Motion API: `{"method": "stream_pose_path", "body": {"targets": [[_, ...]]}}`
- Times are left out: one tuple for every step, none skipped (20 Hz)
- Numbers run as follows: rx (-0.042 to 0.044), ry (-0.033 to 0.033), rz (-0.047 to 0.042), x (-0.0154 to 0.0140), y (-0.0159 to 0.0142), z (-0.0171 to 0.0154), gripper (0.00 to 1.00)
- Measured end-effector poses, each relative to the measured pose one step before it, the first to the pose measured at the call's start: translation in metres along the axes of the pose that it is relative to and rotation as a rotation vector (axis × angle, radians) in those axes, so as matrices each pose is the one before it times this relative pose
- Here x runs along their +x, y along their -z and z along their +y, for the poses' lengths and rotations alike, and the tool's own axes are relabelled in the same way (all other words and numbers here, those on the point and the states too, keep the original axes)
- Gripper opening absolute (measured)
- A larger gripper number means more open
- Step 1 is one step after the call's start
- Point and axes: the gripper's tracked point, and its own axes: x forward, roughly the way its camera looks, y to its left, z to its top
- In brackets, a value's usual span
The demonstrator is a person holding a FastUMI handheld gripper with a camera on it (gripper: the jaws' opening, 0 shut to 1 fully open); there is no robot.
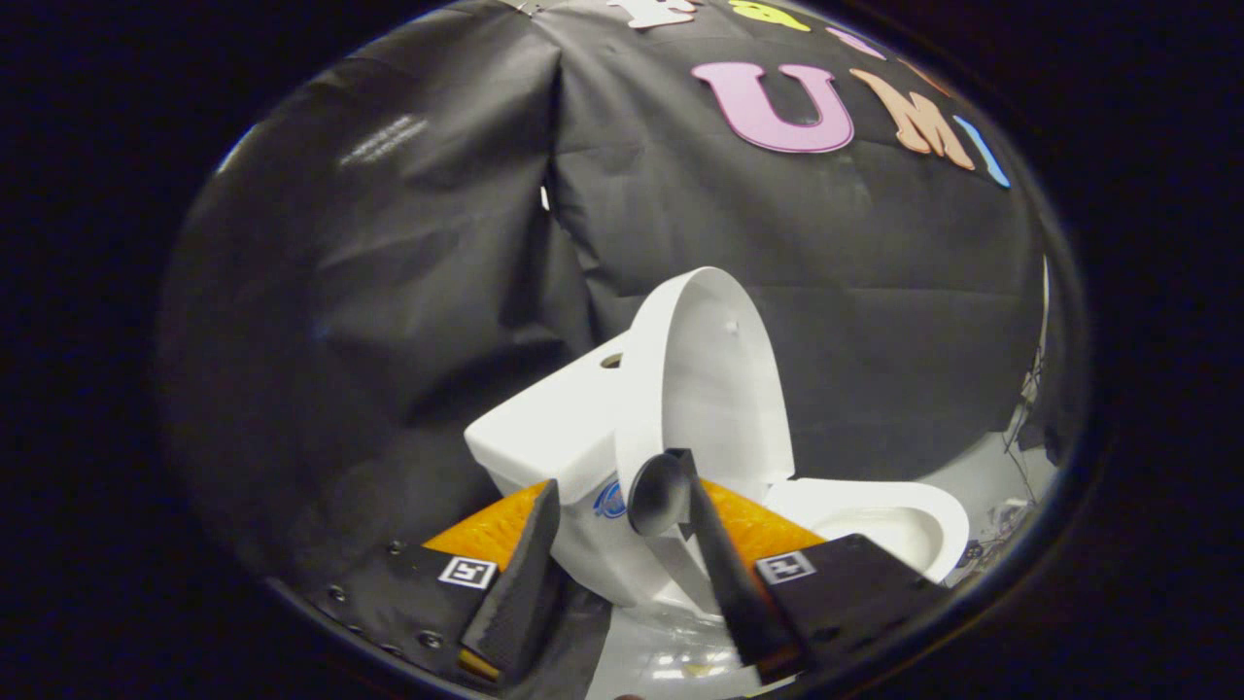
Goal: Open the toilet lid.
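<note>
A small white toilet stands just ahead of my fingers. Its lid is raised upright and leans back against the tank, with its inner face turned toward the bowl. The seat and bowl lie uncovered beyond my right finger. My gripper is open. Its left finger reaches in front of the tank and its right finger in front of the lid's lower part, so the lid's near edge and the tank's corner sit between them. I see neither finger pressing on anything. A round disc shows on the inner side of the right finger.
The black cloth wall hangs close behind and to the left of the toilet. A glossy white floor panel lies under the toilet. Some cables hang at the far right past the bowl.
</note>
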Motion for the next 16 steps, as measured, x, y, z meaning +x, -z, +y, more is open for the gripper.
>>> {"method": "stream_pose_path", "body": {"targets": [[0.00200, -0.00747, -0.00244, -0.00656, 0.00327, 0.00064, 0.74], [0.00067, -0.00144, -0.00673, -0.00816, -0.00019, -0.00111, 0.82], [-0.00724, 0.01283, -0.01253, -0.00782, -0.00146, -0.00379, 0.90], [-0.01313, 0.01232, -0.01285, -0.00743, -0.00142, -0.00486, 0.99], [-0.01692, 0.01205, -0.01250, -0.00847, -0.00329, -0.00534, 0.99], [-0.00405, 0.00103, -0.00039, -0.00733, -0.00057, -0.00261, 0.99], [0.00308, -0.00840, -0.00032, -0.00856, -0.00205, -0.00130, 0.99], [0.00628, -0.01075, -0.00805, -0.00663, -0.00401, -0.00250, 0.99], [0.00496, -0.00170, -0.01675, -0.00854, -0.00714, -0.00470, 0.99], [0.00003, 0.00581, -0.02094, -0.00955, -0.00725, -0.00670, 0.99], [-0.00082, 0.00846, -0.02185, -0.00820, -0.00789, -0.00804, 0.99], [-0.00013, 0.01082, -0.02145, -0.00962, -0.00670, -0.00854, 0.99], [-0.00051, 0.00652, -0.01128, -0.00839, -0.00561, -0.00718, 0.99], [-0.00151, 0.00594, -0.00638, -0.00952, -0.00193, -0.00755, 0.99], [-0.00484, 0.00857, -0.00645, -0.00900, -0.00183, -0.00875, 0.99], [-0.00483, 0.01117, -0.00513, -0.00670, -0.00123, -0.01089, 0.99]]}}
